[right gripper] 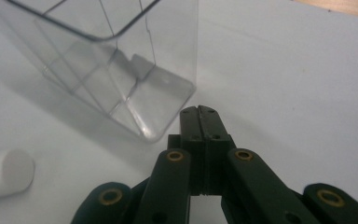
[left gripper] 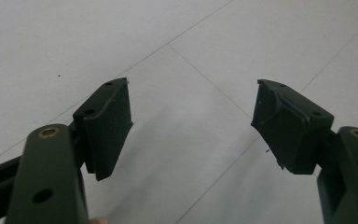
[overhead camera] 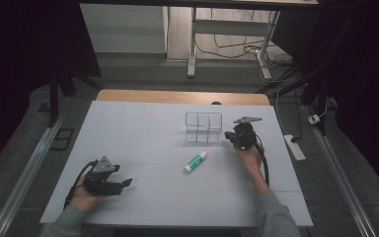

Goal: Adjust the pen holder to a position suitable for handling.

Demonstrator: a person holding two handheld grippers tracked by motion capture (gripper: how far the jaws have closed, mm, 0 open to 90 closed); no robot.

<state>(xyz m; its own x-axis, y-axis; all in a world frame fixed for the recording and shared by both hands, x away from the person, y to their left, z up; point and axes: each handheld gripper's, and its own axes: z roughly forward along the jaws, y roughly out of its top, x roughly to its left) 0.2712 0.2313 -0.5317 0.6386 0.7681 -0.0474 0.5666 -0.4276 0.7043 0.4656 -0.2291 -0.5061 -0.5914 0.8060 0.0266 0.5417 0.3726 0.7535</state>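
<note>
A clear plastic organizer box (overhead camera: 204,127) with inner dividers stands upright on the white table, right of centre. In the right gripper view the box (right gripper: 116,65) rises just ahead and to the left. My right gripper (overhead camera: 231,136) sits beside the box's right side, its jaws (right gripper: 199,113) pressed together with nothing between them. A glue stick (overhead camera: 195,162) with a green body and white cap lies in front of the box; its white end (right gripper: 4,173) shows at the left edge. My left gripper (overhead camera: 127,182) rests at the near left, jaws wide apart (left gripper: 193,109) over bare table.
The white sheet (overhead camera: 143,133) covers a wooden table whose far edge (overhead camera: 182,96) shows. Beyond are desk legs (overhead camera: 192,44) and floor cables. A power strip (overhead camera: 294,147) lies off the table's right side.
</note>
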